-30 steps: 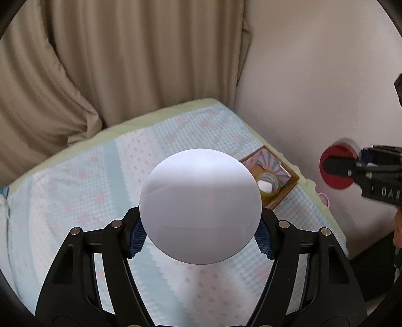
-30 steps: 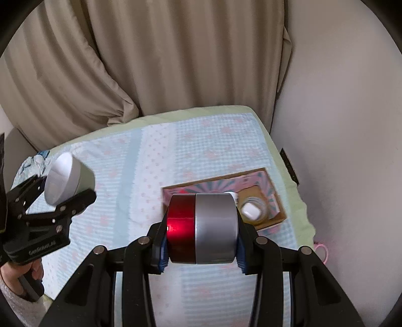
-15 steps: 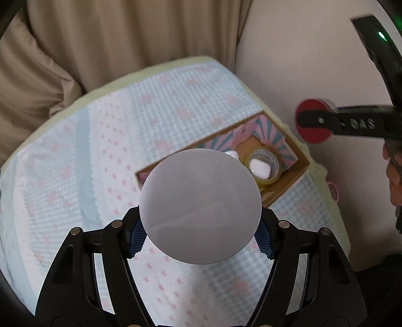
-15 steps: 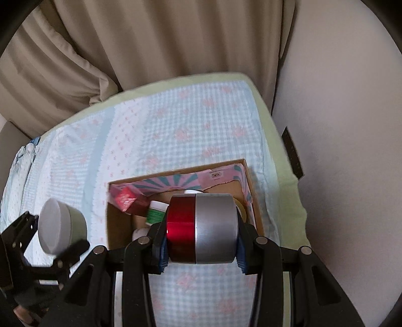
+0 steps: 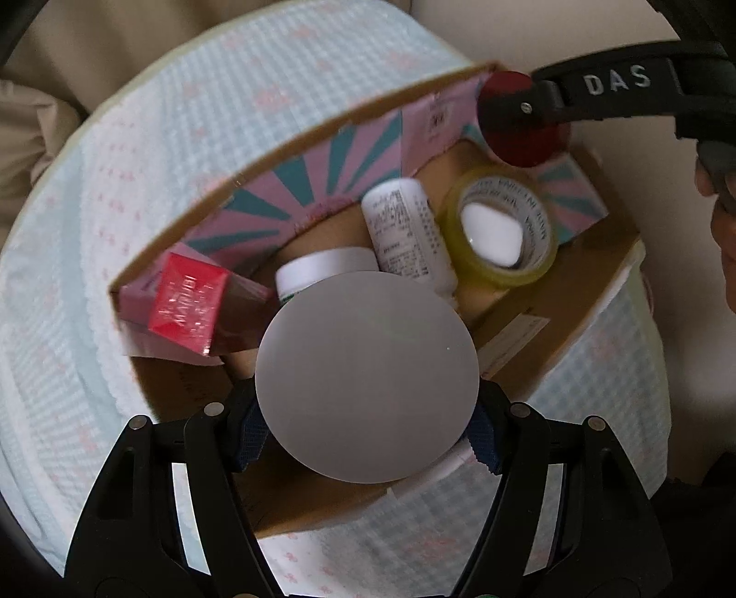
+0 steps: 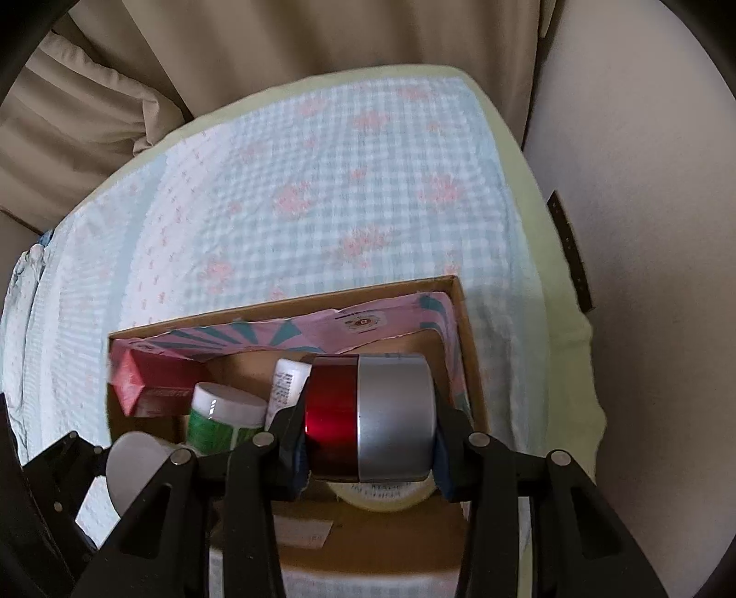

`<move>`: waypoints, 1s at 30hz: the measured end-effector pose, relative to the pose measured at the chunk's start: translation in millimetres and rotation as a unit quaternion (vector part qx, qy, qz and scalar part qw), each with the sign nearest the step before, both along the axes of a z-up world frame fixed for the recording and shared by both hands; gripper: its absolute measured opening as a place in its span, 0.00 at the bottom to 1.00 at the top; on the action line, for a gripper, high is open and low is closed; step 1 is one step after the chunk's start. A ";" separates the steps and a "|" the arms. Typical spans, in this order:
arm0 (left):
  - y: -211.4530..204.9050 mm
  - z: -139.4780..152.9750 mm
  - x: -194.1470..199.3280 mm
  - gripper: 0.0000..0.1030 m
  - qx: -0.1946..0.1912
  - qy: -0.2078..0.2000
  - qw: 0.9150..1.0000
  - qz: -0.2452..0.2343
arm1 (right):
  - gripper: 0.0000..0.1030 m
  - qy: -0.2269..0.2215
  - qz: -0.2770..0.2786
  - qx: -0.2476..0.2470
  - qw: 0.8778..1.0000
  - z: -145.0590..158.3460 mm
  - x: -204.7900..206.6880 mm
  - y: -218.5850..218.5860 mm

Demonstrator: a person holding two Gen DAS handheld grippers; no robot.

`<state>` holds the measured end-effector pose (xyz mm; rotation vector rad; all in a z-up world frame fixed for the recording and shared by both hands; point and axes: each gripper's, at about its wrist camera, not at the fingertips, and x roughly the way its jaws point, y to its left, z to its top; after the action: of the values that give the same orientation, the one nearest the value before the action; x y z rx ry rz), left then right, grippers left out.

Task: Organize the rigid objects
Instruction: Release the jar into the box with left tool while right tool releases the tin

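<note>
My left gripper (image 5: 367,437) is shut on a round white jar (image 5: 367,377) and holds it above the near part of an open cardboard box (image 5: 556,294). My right gripper (image 6: 370,464) is shut on a red and silver jar (image 6: 372,414) held over the box's right part (image 6: 469,349); it shows in the left wrist view (image 5: 524,119) too. The white jar also shows at the lower left of the right wrist view (image 6: 133,464). In the box lie a red carton (image 5: 193,303), a green jar with a white lid (image 6: 221,414), a white bottle (image 5: 405,230) and a yellow tape roll (image 5: 499,230).
The box sits on a bed with a light blue checked cover (image 6: 322,193). Beige curtains (image 6: 276,37) hang behind it and a pale wall (image 6: 644,230) runs along the right side. The box's inner flap (image 5: 322,170) has pink and teal stripes.
Both grippers have moved forward and down over the box with their jars. The box now fills the views and its contents show close below.
</note>
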<state>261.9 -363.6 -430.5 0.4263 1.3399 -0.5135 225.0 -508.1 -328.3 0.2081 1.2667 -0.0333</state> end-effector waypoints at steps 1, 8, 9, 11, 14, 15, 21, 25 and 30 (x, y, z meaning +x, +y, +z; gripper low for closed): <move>-1.1 -2.5 0.8 0.66 0.005 0.001 1.000 -0.002 | 0.37 0.003 0.001 0.000 1.000 -5.0 2.8 -0.5; -4.2 -5.6 4.5 1.00 0.023 0.028 0.999 0.000 | 0.48 0.011 -0.012 0.002 1.000 -23.5 16.6 0.0; -4.2 0.0 2.3 1.00 0.017 0.019 1.000 -0.002 | 0.73 0.008 -0.016 0.002 1.000 -22.7 18.4 -0.7; -2.3 10.7 0.4 1.00 0.009 0.014 1.000 -0.005 | 0.99 -0.002 -0.010 0.022 1.000 -18.6 20.5 -0.6; 1.1 17.0 0.2 1.00 0.017 0.016 1.000 -0.001 | 1.00 0.008 -0.004 0.015 1.000 -19.0 19.2 2.8; 2.5 18.0 -0.1 1.00 0.019 0.014 1.000 0.001 | 1.00 0.005 -0.003 0.015 1.000 -18.2 16.9 3.3; 13.6 22.8 1.4 1.00 0.018 0.014 1.000 0.010 | 1.00 0.012 -0.016 0.019 1.000 -16.8 7.1 2.7; 20.6 28.3 4.7 1.00 0.018 0.007 1.000 0.017 | 1.00 0.012 -0.018 0.017 1.000 -13.1 4.6 2.8; 28.2 44.8 0.5 1.00 0.007 -0.016 1.000 0.024 | 1.00 0.005 -0.022 0.018 1.000 -1.2 -4.2 4.9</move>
<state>262.4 -335.5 -385.8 0.4124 1.3210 -0.4561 220.8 -503.2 -329.5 0.2682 1.2728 -0.0499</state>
